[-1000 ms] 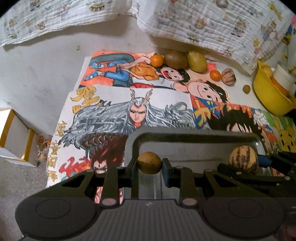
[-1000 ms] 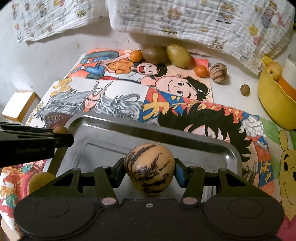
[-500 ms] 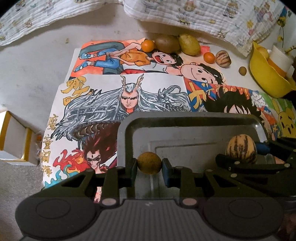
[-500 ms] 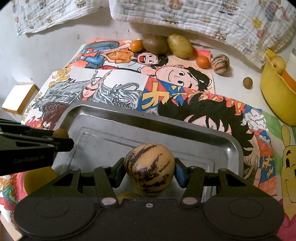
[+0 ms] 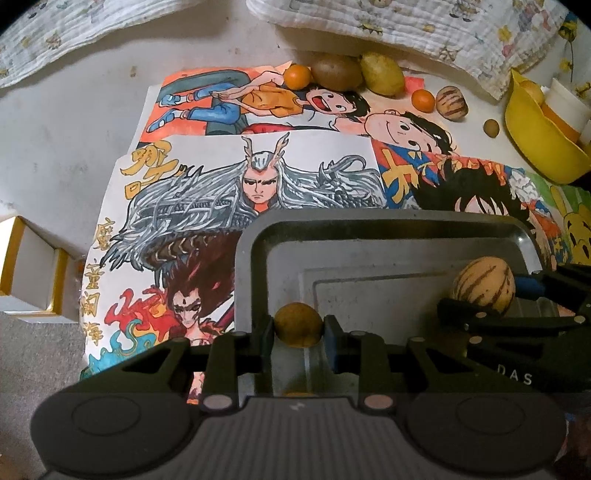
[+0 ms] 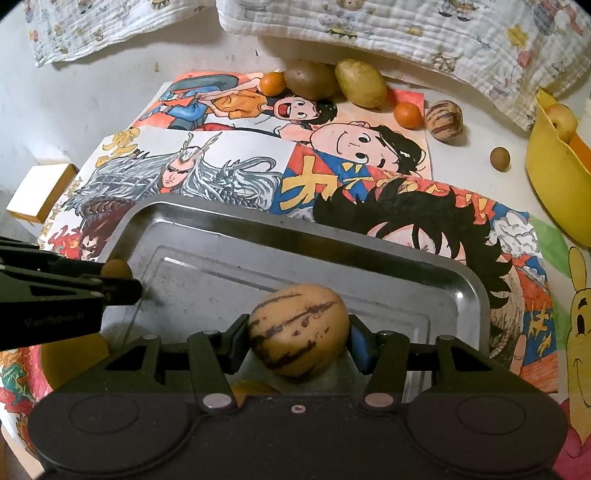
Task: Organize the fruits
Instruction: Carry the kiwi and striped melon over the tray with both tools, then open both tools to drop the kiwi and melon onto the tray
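My left gripper (image 5: 298, 334) is shut on a small brown round fruit (image 5: 297, 324), held over the left part of the steel tray (image 5: 388, 223). My right gripper (image 6: 298, 341) is shut on a tan striped melon-like fruit (image 6: 298, 328) above the tray (image 6: 258, 225); that fruit also shows in the left wrist view (image 5: 483, 286). The left gripper's arm (image 6: 66, 295) reaches in from the left of the right wrist view. More fruit lies at the back: two oranges (image 6: 272, 83) (image 6: 407, 114), a kiwi (image 6: 310, 79), a yellow-green fruit (image 6: 360, 88), a second striped fruit (image 6: 443, 120) and a small brown fruit (image 6: 499, 158).
The tray sits on cartoon posters (image 5: 258, 177) spread over a pale surface. A yellow bowl (image 6: 554, 184) holding fruit stands at the right. A patterned blanket (image 6: 406, 26) runs along the back. A white and gold box (image 5: 29, 273) lies at the left.
Both grippers, still holding their fruits, have pulled back and risen slightly, so the tray and posters sit further into view. The grips have not changed.
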`<state>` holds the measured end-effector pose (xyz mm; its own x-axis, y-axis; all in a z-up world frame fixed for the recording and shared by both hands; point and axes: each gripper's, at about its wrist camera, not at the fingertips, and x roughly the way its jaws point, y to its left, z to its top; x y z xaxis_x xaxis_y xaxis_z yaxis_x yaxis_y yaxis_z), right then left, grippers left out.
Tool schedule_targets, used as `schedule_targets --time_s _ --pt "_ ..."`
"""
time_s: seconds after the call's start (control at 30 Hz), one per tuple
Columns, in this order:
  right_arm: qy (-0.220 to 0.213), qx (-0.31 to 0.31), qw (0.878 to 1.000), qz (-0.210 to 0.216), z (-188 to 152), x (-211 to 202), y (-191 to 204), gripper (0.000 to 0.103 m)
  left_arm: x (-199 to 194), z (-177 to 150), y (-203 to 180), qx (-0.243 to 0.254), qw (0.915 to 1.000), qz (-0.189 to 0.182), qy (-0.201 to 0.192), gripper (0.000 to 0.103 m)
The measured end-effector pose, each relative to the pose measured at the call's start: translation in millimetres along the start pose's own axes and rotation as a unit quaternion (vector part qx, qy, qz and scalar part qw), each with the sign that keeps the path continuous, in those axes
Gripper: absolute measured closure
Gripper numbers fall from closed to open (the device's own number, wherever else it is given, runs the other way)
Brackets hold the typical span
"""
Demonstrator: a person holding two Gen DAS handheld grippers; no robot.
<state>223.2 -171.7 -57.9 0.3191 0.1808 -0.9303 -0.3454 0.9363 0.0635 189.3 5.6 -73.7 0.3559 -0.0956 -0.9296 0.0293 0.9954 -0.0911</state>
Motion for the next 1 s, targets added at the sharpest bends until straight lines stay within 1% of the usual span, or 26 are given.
schedule_targets --time_s 0.17,0.27,0.4,0.57,0.63,0.7,0.73,0.77,0.8,0.83,0.9,0.93,1.0 --pt "0.0 0.003 1.0 0.003 -0.3 -0.4 -1.3 0.047 1.1 -0.8 -2.4 0.001 1.0 0.004 0.004 0.072" --pt "-0.008 0.004 1.0 0.006 -0.1 -4.5 -2.3 0.046 0.9 -0.9 -2.5 0.001 1.0 0.006 0.003 0.071" --pt "-0.015 0.002 1.0 0.011 2.0 -11.9 -2.3 0.042 -3.5 -0.7 -1.6 -0.006 1.0 0.006 -0.001 0.065" --pt "-0.028 0.002 1.0 0.012 0.7 -27.6 -2.8 0.036 -17.5 -2.8 -1.0 -0.012 0.9998 0.008 -0.012 0.052" --pt "-0.035 0.001 0.999 0.01 -1.8 -35.5 -2.8 0.031 -26.3 -5.1 0.0 -0.015 0.9997 0.01 -0.019 0.047" --pt "-0.04 0.002 0.999 0.01 -5.0 -43.2 -3.3 0.029 -34.9 -7.6 1.2 -0.018 0.9994 0.011 -0.026 0.038" --pt "-0.042 0.002 0.999 0.009 -6.9 -47.5 -3.4 0.028 -39.1 -9.3 2.1 -0.02 0.9993 0.012 -0.029 0.036" --pt "-0.044 0.003 0.999 0.009 -9.2 -51.4 -3.3 0.026 -43.7 -11.6 3.4 -0.023 0.9991 0.012 -0.032 0.031" --pt "-0.046 0.005 0.999 0.009 -11.9 -56.0 -3.0 0.023 -47.9 -14.0 4.7 -0.026 0.999 0.013 -0.035 0.027" --pt "-0.048 0.007 0.999 0.009 -14.5 -59.8 -3.0 0.02 -53.0 -17.4 6.6 -0.029 0.9988 0.014 -0.038 0.024" --pt "-0.051 0.01 0.999 0.01 -20.1 -67.5 -1.7 0.019 -61.4 -23.7 9.7 -0.032 0.9984 0.016 -0.044 0.018" --pt "-0.052 0.011 0.999 0.009 -23.4 -71.2 -0.8 0.018 -65.5 -27.7 11.3 -0.033 0.9982 0.016 -0.046 0.017" --pt "-0.055 0.012 0.998 0.009 -30.8 -78.2 2.0 0.014 -73.5 -36.1 14.5 -0.035 0.998 0.016 -0.05 0.011"
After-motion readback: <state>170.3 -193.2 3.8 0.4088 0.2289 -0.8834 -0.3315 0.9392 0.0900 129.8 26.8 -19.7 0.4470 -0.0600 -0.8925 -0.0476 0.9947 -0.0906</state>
